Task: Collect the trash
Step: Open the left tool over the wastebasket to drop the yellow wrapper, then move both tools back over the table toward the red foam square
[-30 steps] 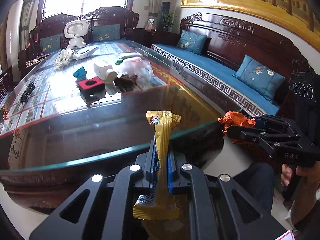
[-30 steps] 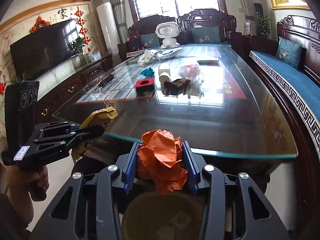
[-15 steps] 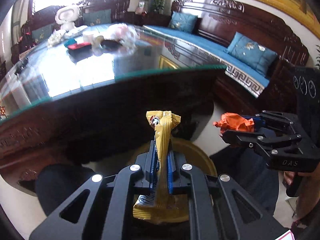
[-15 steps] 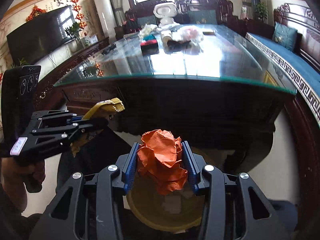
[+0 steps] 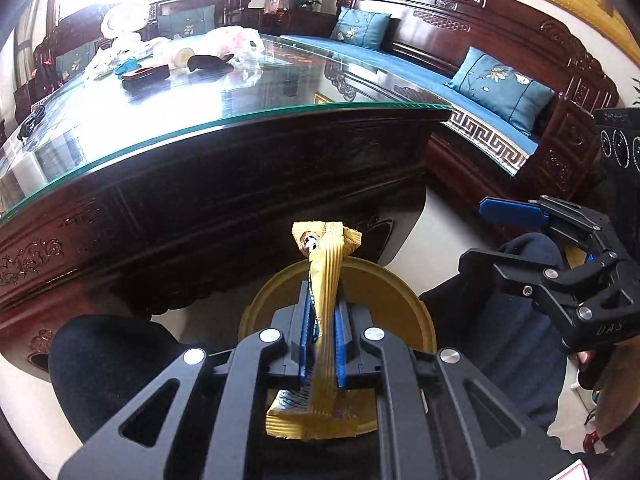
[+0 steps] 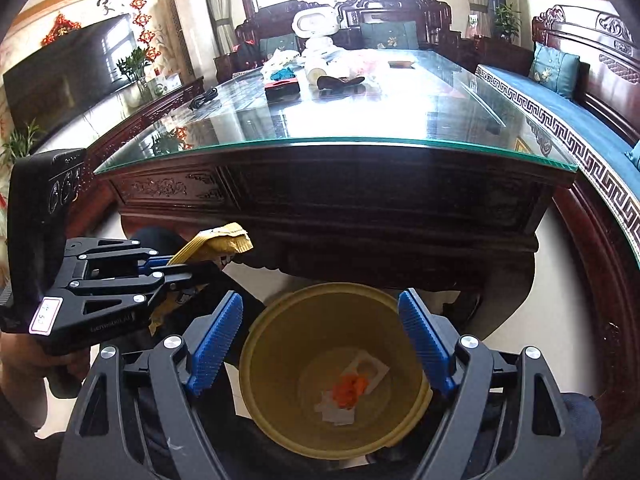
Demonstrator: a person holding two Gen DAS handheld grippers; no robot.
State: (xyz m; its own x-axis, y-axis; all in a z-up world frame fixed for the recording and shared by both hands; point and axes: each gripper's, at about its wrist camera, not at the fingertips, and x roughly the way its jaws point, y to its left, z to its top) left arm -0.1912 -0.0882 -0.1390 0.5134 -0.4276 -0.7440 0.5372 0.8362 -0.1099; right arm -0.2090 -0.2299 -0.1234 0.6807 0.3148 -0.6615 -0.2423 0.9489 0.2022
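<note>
My left gripper (image 5: 323, 312) is shut on a gold snack wrapper (image 5: 326, 276), held upright over the yellow waste bin (image 5: 400, 304). From the right wrist view the same wrapper (image 6: 218, 244) sticks out of the left gripper (image 6: 192, 272) just left of the bin (image 6: 272, 360). My right gripper (image 6: 320, 340) hangs over the bin mouth, its jaws opening with nothing between the blue pads. A crumpled orange paper (image 6: 351, 389) lies on the bin's bottom among white scraps. The right gripper (image 5: 520, 232) shows at the right of the left wrist view.
A dark carved wooden table with a glass top (image 6: 340, 128) stands just behind the bin, with a pink plastic bag (image 5: 236, 40), a red box (image 6: 282, 87) and other clutter at its far end. A blue-cushioned bench (image 5: 420, 76) runs along the right. A person's dark-trousered knees (image 5: 104, 364) flank the bin.
Both grippers sank from table height to the bin on the floor. The right gripper's jaws spread and the orange paper dropped into the bin. The left gripper kept hold of the gold wrapper.
</note>
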